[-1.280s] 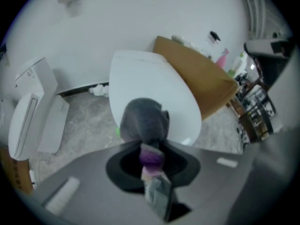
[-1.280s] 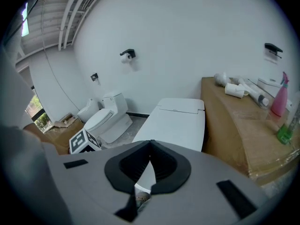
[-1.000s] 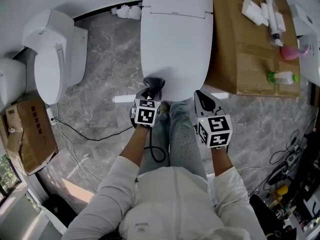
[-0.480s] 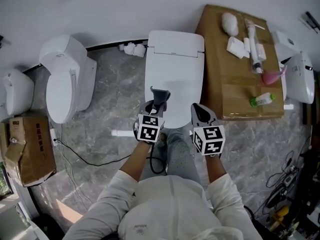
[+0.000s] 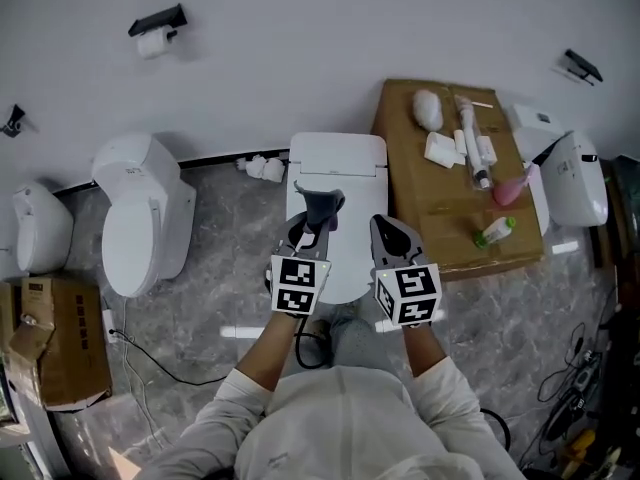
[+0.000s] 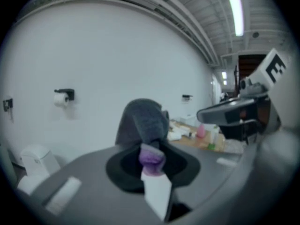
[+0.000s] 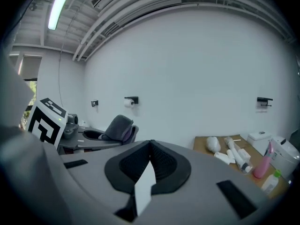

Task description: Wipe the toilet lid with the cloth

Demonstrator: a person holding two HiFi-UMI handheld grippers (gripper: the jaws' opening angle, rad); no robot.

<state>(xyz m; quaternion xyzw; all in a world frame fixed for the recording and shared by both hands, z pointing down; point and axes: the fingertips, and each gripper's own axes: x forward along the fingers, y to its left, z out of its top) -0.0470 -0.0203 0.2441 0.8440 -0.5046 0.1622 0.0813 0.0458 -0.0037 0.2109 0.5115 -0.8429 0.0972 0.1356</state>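
- Left gripper [image 5: 314, 226] clamped on cloth [image 5: 326, 205]; right gripper [image 5: 386, 230] pinched closed, empty.
- Toilet lid [image 5: 356, 180] lay beneath, toward 12 o'clock — long axis 12-to-6; left nearer.

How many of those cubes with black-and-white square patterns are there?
2. One cube rides on the left claw, the other on the right claw beside it. None seems hidden.
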